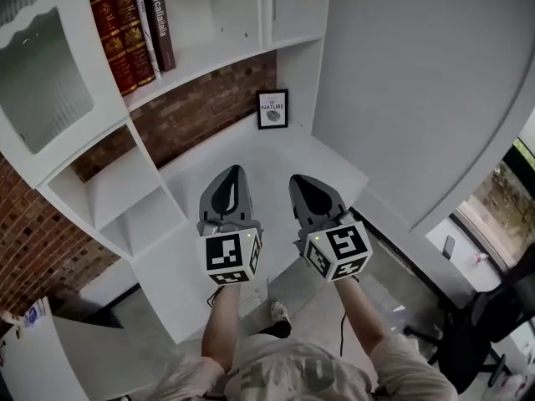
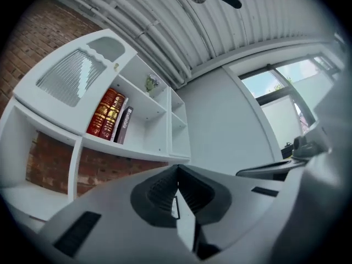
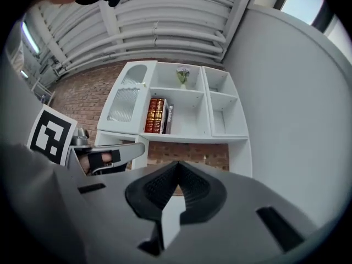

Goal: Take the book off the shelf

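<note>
My left claw (image 1: 232, 178) and right claw (image 1: 305, 186) are both pressed closed with nothing between them, side by side and well short of the books (image 1: 134, 36), which stand in a tight row in the upper compartment of the white shelf unit (image 1: 209, 61). The trouble I foresee: the two red volumes (image 1: 121, 36), a thin white one and the dark book (image 1: 163, 27) touch one another, so dragging one out could pull its neighbours along or tip them off the edge. Closed claws would only push the spines. The ribbed glass door (image 1: 42, 73) just beside the row could take a knock. Below, the white surface (image 1: 276, 165) carries only a small framed print (image 1: 272, 109) against the brick back wall. Around it are a curved white wall, a ribbed ceiling and a window on the right.
</note>
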`<state>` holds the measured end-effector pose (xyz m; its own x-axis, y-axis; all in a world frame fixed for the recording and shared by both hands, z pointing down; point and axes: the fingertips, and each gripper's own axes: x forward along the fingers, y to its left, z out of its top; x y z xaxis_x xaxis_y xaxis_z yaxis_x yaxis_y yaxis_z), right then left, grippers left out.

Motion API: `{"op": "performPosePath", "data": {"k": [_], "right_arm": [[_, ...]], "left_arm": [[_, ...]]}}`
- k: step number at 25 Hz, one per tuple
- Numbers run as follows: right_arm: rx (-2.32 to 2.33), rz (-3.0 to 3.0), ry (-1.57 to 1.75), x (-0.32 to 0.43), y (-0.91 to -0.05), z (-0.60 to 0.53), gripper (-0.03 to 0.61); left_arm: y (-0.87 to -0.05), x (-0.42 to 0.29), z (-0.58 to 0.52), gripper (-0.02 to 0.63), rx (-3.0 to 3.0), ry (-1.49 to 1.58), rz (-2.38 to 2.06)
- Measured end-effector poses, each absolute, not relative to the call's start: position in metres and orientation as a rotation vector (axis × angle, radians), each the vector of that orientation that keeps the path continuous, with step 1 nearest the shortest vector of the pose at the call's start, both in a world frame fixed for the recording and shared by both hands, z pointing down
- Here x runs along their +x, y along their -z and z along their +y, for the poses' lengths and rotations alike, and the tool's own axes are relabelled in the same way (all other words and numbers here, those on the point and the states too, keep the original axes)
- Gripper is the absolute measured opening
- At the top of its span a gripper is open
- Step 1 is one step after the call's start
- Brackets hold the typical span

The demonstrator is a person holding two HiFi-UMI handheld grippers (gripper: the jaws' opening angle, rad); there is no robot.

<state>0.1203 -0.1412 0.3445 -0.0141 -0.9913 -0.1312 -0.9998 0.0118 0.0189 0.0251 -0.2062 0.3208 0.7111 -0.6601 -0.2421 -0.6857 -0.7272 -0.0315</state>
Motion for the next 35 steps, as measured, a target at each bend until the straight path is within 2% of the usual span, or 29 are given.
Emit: {"op": "performPosePath", "data": {"k": [9,16,24,30,34,35], "right_arm": [[-1.908,2.311,-0.199,0.156,-0.311,-0.26,0.014],[-1.669,2.422,-0.143,0.136,-0.295,-0.322,0.014],[-1.459,2.608,-0.185,0.112,-0.278,-0.34,0.014],[-1.38,2.558,-0.358,0.103,-0.2,-0.35,0.014],[-1.325,2.502,-0.362,0.091,-0.13,-0.375,0.018],[-1.314,2.505,-0.364,0.084,-0.115,-0.385,0.072]], "left_arm": [[-0.3,0.057,-0.291,0.012,-2.675,-0.314,1.314],[-0.291,0.047,-0.323,0.012,-2.556,-0.238,1.491],[-0.27,0.044,-0.335,0.012,-2.458,-0.181,1.602],[-0.232,0.025,-0.34,0.012,-2.353,-0.216,1.658],[-0.205,0.018,-0.344,0.012,-2.318,-0.279,1.659],[-0.201,0.016,-0.344,0.012,-2.311,-0.285,1.656]]}}
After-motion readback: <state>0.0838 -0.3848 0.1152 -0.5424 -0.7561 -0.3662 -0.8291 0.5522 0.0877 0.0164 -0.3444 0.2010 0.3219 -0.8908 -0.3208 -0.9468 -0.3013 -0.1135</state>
